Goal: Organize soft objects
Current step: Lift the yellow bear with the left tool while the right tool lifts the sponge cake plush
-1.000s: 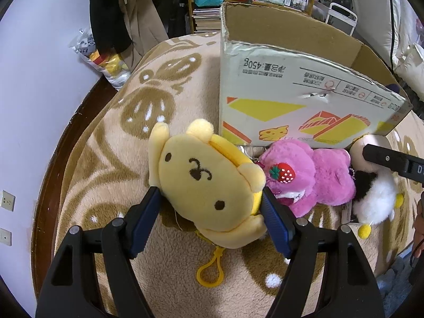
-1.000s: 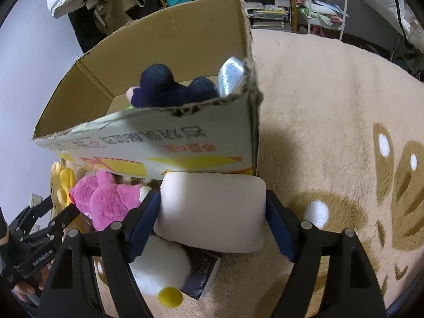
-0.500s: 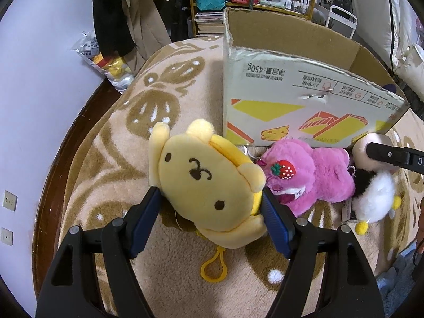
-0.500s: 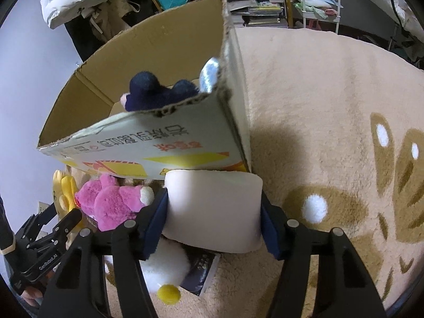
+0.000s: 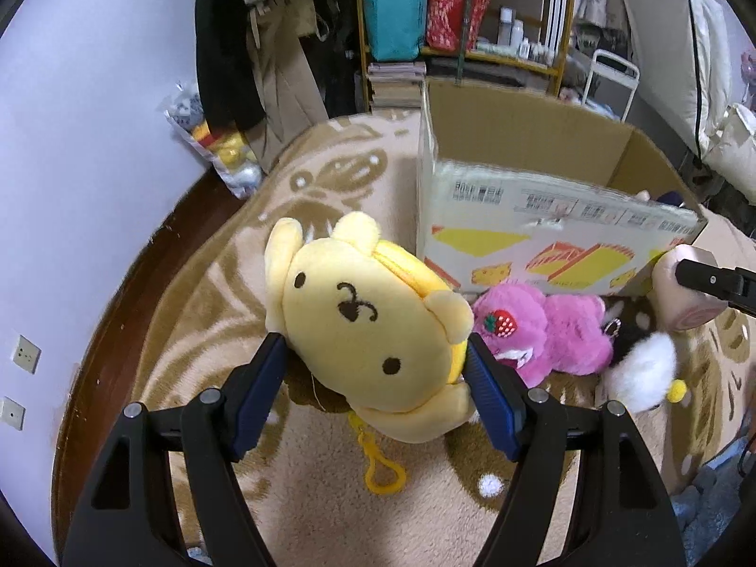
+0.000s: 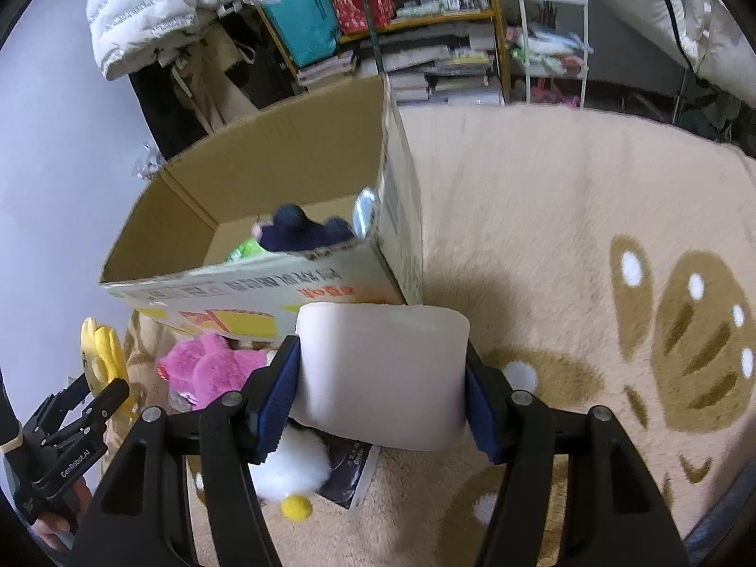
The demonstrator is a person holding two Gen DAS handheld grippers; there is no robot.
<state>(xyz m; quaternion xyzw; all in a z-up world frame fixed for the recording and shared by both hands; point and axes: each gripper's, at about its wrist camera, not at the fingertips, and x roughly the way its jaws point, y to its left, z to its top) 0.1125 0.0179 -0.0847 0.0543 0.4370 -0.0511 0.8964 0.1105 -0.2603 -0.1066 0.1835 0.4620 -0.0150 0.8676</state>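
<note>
Left tool (image 5: 375, 373) angled downward, clamped on round yellow plush bear (image 5: 364, 330). Right tool (image 6: 380, 390), likewise tilted, grips pale pink cylindrical cushion (image 6: 382, 373); open cardboard box (image 6: 264, 283) just ahead.

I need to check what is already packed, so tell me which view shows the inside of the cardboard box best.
The right wrist view: it looks over the rim of the cardboard box onto a dark blue plush and something green inside. The left wrist view shows mostly the printed outer wall and bare inner wall.

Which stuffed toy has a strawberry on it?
The fluffy pink plush lying on the rug in front of the cardboard box. The yellow bear plush has none, only a stitched face.
</note>
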